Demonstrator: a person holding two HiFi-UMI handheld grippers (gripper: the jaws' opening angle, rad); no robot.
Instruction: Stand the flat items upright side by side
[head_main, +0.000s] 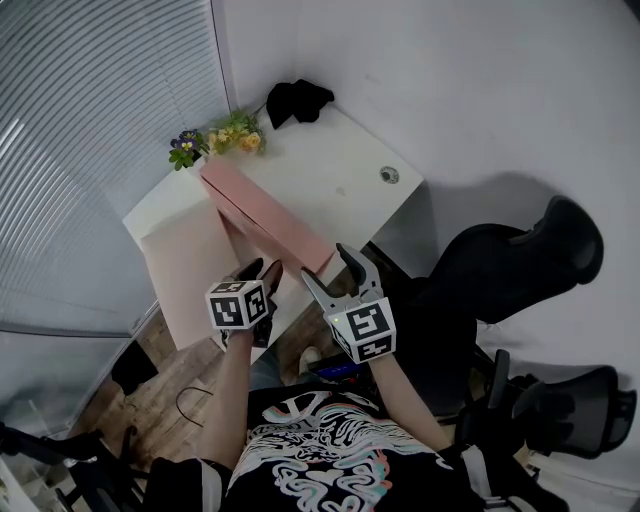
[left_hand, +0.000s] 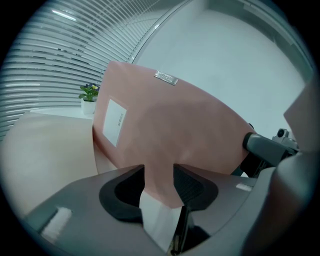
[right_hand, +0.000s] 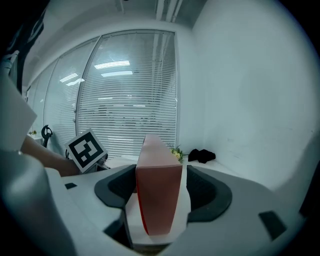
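A long pink file (head_main: 265, 215) stands on its edge, running diagonally across the white desk (head_main: 345, 150). Its broad face with a white label fills the left gripper view (left_hand: 170, 130). In the right gripper view its narrow near end (right_hand: 157, 200) faces me. My right gripper (head_main: 327, 265) straddles that near end, and the pink end fills the space between its jaws (right_hand: 161, 175). My left gripper (head_main: 262, 272) sits just to its left, shut on the file's near lower corner (left_hand: 159, 172). A paler pink flat folder (head_main: 185, 270) lies flat on the desk to the left, also visible in the left gripper view (left_hand: 45, 150).
A small pot of flowers (head_main: 215, 140) and a black cloth (head_main: 298, 100) sit at the desk's far corner by the window blinds (head_main: 100, 150). A round cable hole (head_main: 389, 175) is near the right edge. Black office chairs (head_main: 520, 260) stand to the right.
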